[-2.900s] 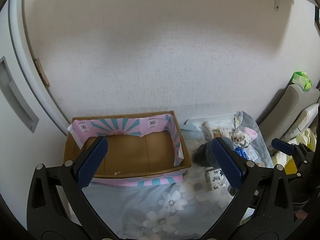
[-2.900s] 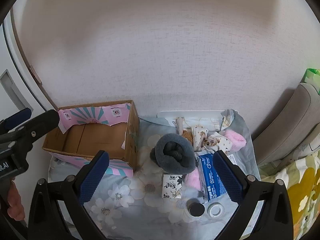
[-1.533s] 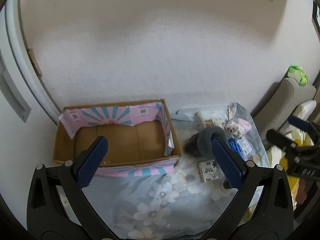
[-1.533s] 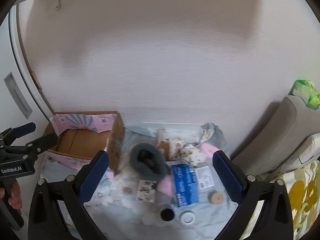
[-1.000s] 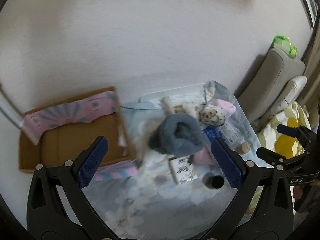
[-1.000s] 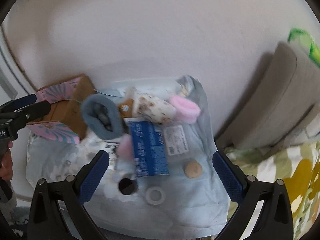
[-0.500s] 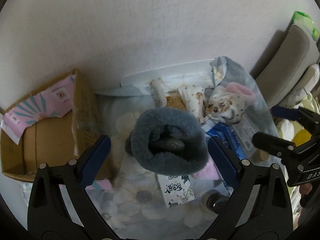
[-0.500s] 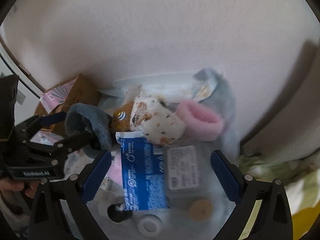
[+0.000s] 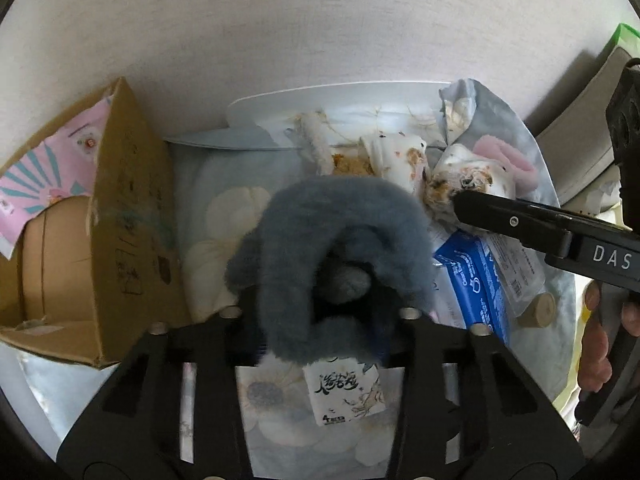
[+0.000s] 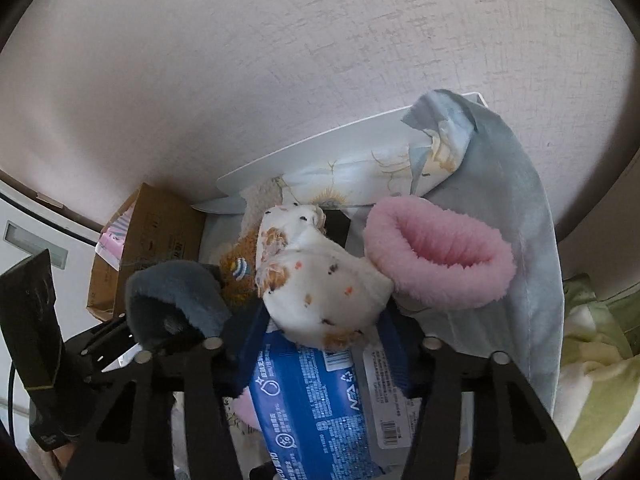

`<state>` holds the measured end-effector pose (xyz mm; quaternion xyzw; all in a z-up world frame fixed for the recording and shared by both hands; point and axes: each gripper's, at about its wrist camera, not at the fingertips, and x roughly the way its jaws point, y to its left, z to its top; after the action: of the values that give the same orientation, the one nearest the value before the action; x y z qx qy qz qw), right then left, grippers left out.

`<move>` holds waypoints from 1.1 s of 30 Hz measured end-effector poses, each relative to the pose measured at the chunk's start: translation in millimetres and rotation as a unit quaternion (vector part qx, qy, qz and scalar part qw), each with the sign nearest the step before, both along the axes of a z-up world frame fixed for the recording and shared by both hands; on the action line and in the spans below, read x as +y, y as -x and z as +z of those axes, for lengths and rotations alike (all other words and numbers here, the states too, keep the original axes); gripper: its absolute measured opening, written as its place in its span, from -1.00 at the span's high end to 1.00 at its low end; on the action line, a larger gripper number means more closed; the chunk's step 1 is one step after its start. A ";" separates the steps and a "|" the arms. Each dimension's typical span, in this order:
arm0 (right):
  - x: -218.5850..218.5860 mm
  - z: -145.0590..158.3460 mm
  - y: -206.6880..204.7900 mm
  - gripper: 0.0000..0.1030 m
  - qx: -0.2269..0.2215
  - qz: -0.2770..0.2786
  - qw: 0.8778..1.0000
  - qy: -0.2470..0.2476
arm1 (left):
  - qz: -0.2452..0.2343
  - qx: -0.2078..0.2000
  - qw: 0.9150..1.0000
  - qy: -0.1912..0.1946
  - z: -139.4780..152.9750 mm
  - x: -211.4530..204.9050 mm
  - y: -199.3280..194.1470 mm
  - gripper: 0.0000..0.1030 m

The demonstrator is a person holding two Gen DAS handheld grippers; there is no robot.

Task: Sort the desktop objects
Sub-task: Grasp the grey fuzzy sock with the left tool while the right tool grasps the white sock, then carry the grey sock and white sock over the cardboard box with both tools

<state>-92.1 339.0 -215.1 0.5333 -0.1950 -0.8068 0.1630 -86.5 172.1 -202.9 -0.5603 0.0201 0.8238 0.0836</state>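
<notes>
The left tool point(image 9: 320, 320) is of matt black plastic, and its jaws are closing on a fluffy grey sock roll point(image 9: 332, 248) of soft, fuzzy cloth; to its left stands a box point(image 9: 132, 216) of rough brown cardboard with a glossy pink printed paper lining. The right tool point(image 10: 320, 344), also matt black plastic with blue rubbery pads, is closing around a white spotted sock point(image 10: 320, 292) of fleecy cloth, beside a plush pink cuff point(image 10: 440, 256). Under it lies a glossy blue plastic packet point(image 10: 304, 400), on a smooth flowered cloth point(image 9: 224, 216) over the table.
</notes>
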 end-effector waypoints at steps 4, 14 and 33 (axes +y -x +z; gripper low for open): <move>-3.6 13.6 -8.3 0.21 0.028 0.006 0.999 -0.021 | 0.009 0.005 1.000 -0.011 13.1 -5.5 -2.5 0.59; -10.8 59.2 -17.9 0.23 0.080 0.016 0.995 -0.061 | 0.004 0.034 0.999 -0.016 64.7 -11.8 -12.4 0.62; -53.5 133.9 -35.1 0.23 0.123 0.003 0.989 -0.082 | -0.007 0.112 0.993 -0.040 169.6 -67.0 -33.0 0.62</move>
<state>-57.0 285.4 -81.2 0.4424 -0.1049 -0.8789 0.1443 -53.5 105.1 -33.4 -0.4603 -0.0003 0.8811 0.1087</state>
